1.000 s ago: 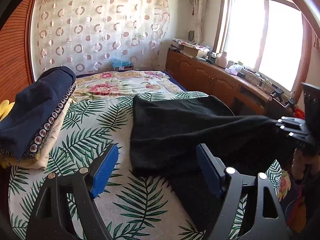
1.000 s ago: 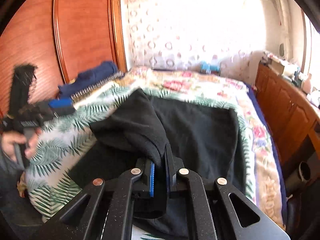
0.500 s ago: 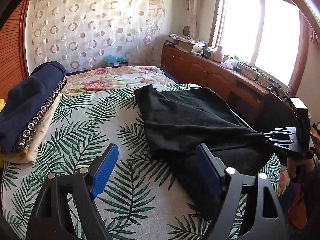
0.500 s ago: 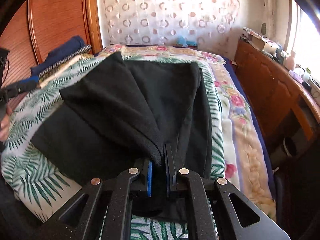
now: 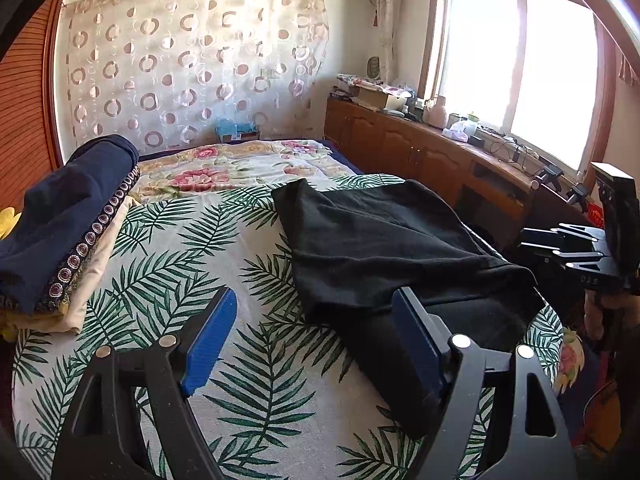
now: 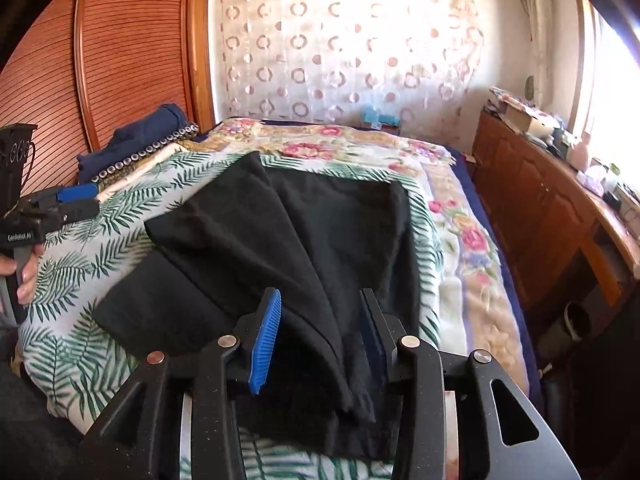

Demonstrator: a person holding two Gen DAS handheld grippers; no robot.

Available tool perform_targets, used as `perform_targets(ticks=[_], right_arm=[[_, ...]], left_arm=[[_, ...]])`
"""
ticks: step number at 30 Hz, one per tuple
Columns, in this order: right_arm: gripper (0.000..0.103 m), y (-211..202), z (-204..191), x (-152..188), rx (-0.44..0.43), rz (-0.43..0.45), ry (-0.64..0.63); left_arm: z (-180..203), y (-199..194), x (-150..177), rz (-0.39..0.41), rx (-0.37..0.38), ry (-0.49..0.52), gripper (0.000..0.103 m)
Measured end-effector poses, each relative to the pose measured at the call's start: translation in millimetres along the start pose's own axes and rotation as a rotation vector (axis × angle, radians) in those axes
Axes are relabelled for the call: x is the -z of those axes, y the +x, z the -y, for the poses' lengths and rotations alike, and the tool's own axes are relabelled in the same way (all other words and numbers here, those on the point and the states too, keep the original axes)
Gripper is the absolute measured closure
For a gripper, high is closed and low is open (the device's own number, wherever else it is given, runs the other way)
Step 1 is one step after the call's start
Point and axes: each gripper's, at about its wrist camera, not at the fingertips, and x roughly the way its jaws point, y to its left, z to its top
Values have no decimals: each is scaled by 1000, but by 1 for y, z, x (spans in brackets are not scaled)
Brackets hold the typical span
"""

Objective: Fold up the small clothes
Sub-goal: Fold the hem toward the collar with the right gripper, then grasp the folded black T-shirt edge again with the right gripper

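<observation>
Now, garment: a black garment [image 6: 304, 240] lies on the bed [image 5: 248, 412], near the foot-end edge, on the palm-leaf sheet [image 5: 188, 248]; one flap is doubled over the rest, its fold running from the far corner toward the near edge.
Step in hand: the letting-go at the end of a fold, as I judge it; the flap is laid down and its hem is being set free.
Right tongs: the right tongs [image 6: 320, 332] have just been opening, and the blue pads now stand apart; the folded hem runs between them but neither pad presses on it, so it looks released.
Left tongs: the left tongs [image 5: 312, 344] are spread wide and carry nothing; they hover over the bare sheet just beside the garment's left edge, and the right finger overlaps the cloth only in line of sight.
Person: a hand [image 6: 24, 276] grips the handle of the left tongs at the bed's edge.
Next move: probably a second fold, since the garment is still long and lopsided. That calls for drawing the right tongs clear without dragging the hem, then pinching a fresh edge or corner, likely one with each tongs, and carrying it across squarely.
Risk: the soft cloth may slide or bunch if only one layer is caught.
Surroundings: a folded pile of clothes [image 5: 60, 224] sits well apart at the left side of the bed, a likely place for the finished piece.
</observation>
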Motion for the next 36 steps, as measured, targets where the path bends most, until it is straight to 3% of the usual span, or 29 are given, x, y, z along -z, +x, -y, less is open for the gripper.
perform_targets(ticks=[15, 24, 29, 36], right_arm=[[62, 111, -67, -54, -206, -84, -157], [62, 159, -102, -64, -320, -177, -253], [62, 180, -114, -64, -333, -235, -295], [55, 187, -126, -62, -310, -234, -359]], left_arm=[[-33, -21, -1, 39, -68, -29, 22], [-46, -26, 4, 40, -87, -46, 22], [-51, -25, 5, 34, -84, -57, 22], [-53, -25, 7, 30, -87, -61, 22]])
